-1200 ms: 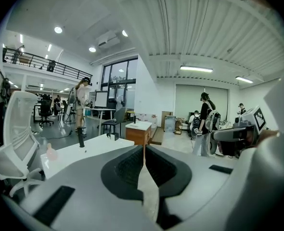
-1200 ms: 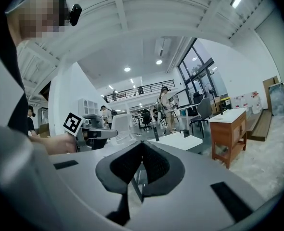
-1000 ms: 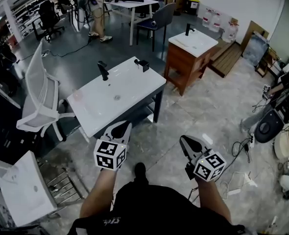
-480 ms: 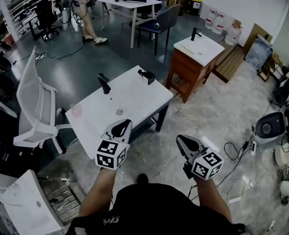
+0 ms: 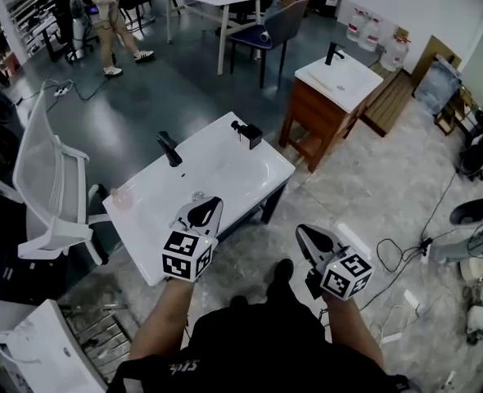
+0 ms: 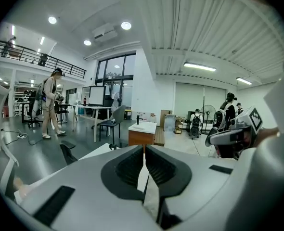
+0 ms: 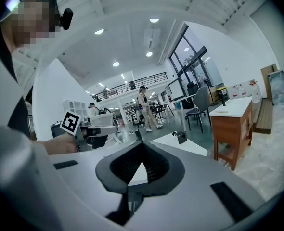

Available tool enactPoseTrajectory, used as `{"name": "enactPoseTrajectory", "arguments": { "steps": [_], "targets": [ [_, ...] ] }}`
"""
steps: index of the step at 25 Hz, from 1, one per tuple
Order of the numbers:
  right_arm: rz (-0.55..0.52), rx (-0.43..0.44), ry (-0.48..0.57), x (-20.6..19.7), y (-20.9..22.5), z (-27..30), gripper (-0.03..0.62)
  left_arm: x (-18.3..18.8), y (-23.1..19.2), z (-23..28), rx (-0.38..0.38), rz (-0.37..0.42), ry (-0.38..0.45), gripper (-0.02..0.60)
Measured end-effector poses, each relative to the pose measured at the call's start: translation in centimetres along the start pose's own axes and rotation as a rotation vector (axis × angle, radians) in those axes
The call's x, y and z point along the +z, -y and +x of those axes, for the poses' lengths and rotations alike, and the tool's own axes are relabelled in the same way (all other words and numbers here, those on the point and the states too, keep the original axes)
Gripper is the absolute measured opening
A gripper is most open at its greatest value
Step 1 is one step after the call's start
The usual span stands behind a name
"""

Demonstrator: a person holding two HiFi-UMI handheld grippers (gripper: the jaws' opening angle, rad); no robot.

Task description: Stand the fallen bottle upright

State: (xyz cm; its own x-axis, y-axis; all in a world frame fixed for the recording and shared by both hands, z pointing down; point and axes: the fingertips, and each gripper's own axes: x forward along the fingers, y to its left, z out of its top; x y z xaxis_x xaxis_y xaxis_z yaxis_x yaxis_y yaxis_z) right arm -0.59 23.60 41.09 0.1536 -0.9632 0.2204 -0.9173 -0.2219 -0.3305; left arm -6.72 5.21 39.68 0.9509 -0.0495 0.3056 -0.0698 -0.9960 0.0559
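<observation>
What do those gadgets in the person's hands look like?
Each hand carries a pale grey plastic claw, left claw and right claw, pointed, with dark ribbed pads inside. Behind each sits a white cube with black square markers. No cables show. The top worn is black, short-sleeved.

Right in front of you, a white surface (image 5: 225, 170) stands on the grey tiled floor (image 5: 364, 187). A black faucet (image 5: 169, 148) rises at its far left edge. A smaller black fitting (image 5: 247, 131) sits at the far corner, and there's a round drain (image 5: 197, 196) mid-top. A pale pinkish thing (image 5: 119, 196), too blurred to name, lies by the left corner.
</observation>
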Motion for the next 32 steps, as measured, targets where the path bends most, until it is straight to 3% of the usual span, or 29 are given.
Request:
{"name": "enactPoseTrajectory", "arguments": {
  "steps": [9,16,21,25,32],
  "targets": [
    [0.012,0.083,-0.047,3.2,10.6,7.2,0.014,2.4,-3.4,11.4,0.075,-0.025,-0.022,0.028],
    [-0.019,0.18,-0.09,8.8,19.7,11.8,0.014,6.2,-3.8,21.1,0.137,-0.054,-0.061,0.028],
    [-0.01,0.228,-0.113,10.7,25.0,13.6,0.015,8.1,-3.6,26.0,0.176,-0.053,-0.086,0.028],
    [-0.003,0.251,-0.133,10.8,27.4,14.8,0.014,8.3,-3.8,27.7,0.203,-0.062,-0.09,0.028],
    [0.0,0.289,-0.164,10.9,27.7,17.5,0.015,7.8,-6.3,29.1,0.226,-0.103,-0.09,0.028]
  ]
}}
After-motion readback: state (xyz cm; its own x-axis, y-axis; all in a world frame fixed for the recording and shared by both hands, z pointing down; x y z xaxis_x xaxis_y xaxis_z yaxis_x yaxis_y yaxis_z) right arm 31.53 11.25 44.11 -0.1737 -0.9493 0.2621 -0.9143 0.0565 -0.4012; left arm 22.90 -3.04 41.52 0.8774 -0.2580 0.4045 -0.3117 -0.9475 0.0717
